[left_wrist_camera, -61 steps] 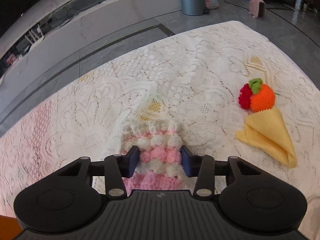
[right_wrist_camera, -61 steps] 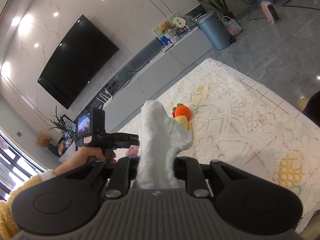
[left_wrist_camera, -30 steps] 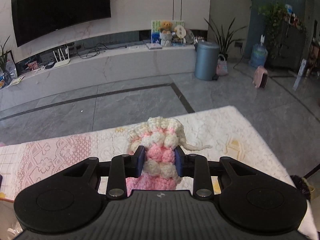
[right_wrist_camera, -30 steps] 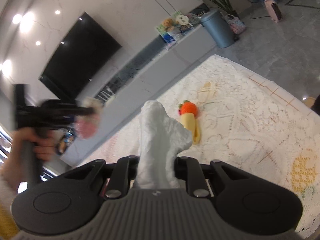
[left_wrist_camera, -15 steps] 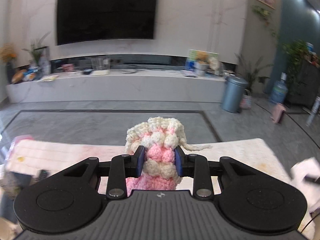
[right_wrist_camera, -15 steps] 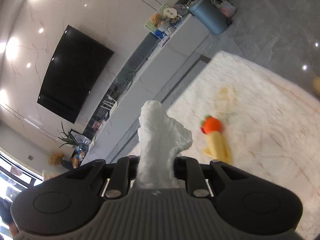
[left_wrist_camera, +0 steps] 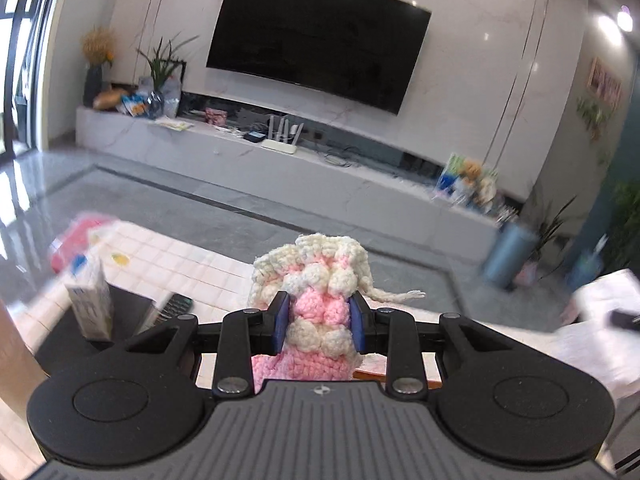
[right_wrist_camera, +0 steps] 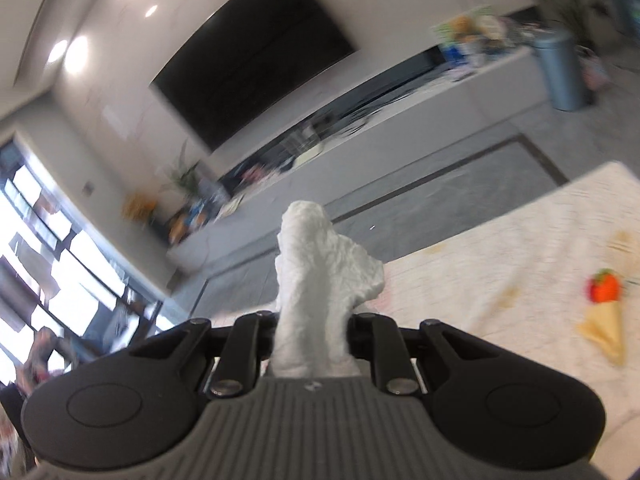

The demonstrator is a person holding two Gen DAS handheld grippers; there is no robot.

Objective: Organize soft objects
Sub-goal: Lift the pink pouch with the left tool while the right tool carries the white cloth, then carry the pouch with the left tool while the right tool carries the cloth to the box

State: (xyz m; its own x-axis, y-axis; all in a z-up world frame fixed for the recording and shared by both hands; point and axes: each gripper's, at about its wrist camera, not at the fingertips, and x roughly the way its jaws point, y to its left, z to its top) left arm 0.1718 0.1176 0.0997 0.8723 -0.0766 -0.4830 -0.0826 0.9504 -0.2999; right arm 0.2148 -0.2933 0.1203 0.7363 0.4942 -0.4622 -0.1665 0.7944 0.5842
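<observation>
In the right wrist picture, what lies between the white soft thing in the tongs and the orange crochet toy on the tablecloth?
Only bare lace tablecloth lies between the white soft thing and the orange crochet toy, as the blurred right wrist view shows.

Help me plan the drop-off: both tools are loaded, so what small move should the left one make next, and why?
Probably carry on toward the dark tray at lower left and lower over it. The left tool is shut on the pink-and-cream knit, held above the table; the tray looks like the nearest likely container, though I can't confirm that it is the target.
</observation>
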